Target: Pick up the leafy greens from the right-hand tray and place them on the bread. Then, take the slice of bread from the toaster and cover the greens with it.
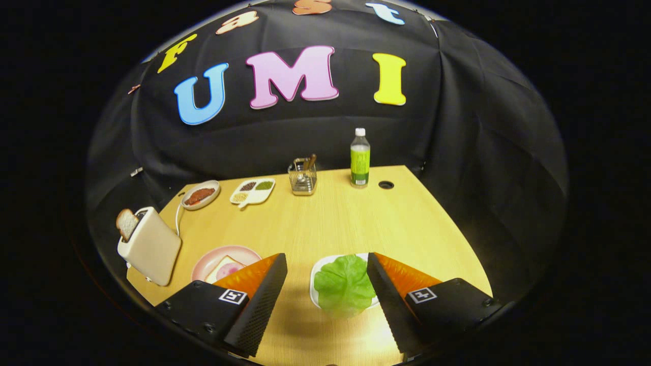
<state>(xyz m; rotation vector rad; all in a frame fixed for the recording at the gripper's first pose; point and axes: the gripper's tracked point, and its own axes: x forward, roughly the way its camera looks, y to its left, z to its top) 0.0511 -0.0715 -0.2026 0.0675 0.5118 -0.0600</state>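
Note:
A green lettuce leaf (pixel 344 285) lies on a white tray (pixel 316 277) between my fingers, close against the inner side of the right one. My gripper (pixel 325 267) is open and holds nothing. To the left, partly hidden behind my left finger, a pink plate (pixel 213 260) carries a slice of bread (pixel 224 268) with a pink filling on it. Further left stands a cream toaster (pixel 151 245), and a slice of bread (pixel 126 224) sticks up out of its slot.
At the back of the wooden table (pixel 330 223) stand a green bottle (pixel 360 158), a metal utensil holder (pixel 302 177), a divided dish (pixel 253 192) of small foods and a plate (pixel 201 195) with something reddish. A round cable hole (pixel 386 184) lies beside the bottle.

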